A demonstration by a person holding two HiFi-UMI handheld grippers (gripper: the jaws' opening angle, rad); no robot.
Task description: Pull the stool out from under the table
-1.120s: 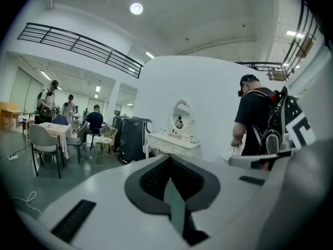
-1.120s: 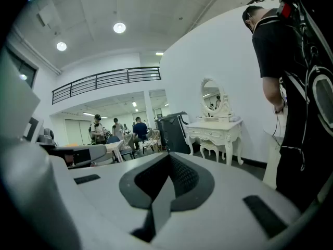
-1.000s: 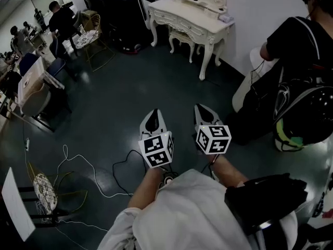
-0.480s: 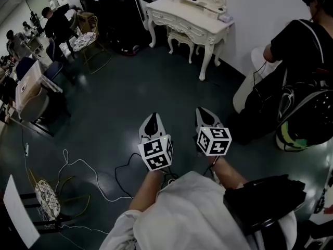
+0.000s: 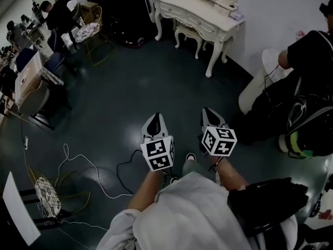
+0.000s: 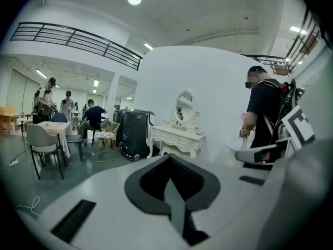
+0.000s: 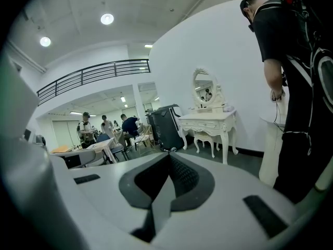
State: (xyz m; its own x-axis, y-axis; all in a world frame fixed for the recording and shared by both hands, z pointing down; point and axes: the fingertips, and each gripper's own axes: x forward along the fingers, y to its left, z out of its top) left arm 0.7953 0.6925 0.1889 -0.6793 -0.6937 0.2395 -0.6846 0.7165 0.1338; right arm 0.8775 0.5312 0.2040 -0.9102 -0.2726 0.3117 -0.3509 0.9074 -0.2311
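Note:
The white carved dressing table (image 5: pixel 200 15) stands against the far wall, with the pale stool (image 5: pixel 188 34) tucked under it. Both show small and far off in the left gripper view, the table (image 6: pixel 177 135) above the stool (image 6: pixel 167 150), and again in the right gripper view as table (image 7: pixel 206 121) and stool (image 7: pixel 206 135). My left gripper (image 5: pixel 155 117) and right gripper (image 5: pixel 207 111) hover side by side over the dark floor, well short of the table. Both point toward it. Each has its jaws shut with nothing between them.
A person in black (image 5: pixel 311 61) stands at the right beside a round white side table (image 5: pixel 258 85). A black wheeled case (image 5: pixel 124 9) and a gold wire chair (image 5: pixel 91 35) stand left of the dressing table. Cables (image 5: pixel 86 166) trail over the floor at lower left.
Both grippers have sunk a little and moved forward toward the dressing table, still shut. The table and the person in black have slid toward the upper right of the head view.

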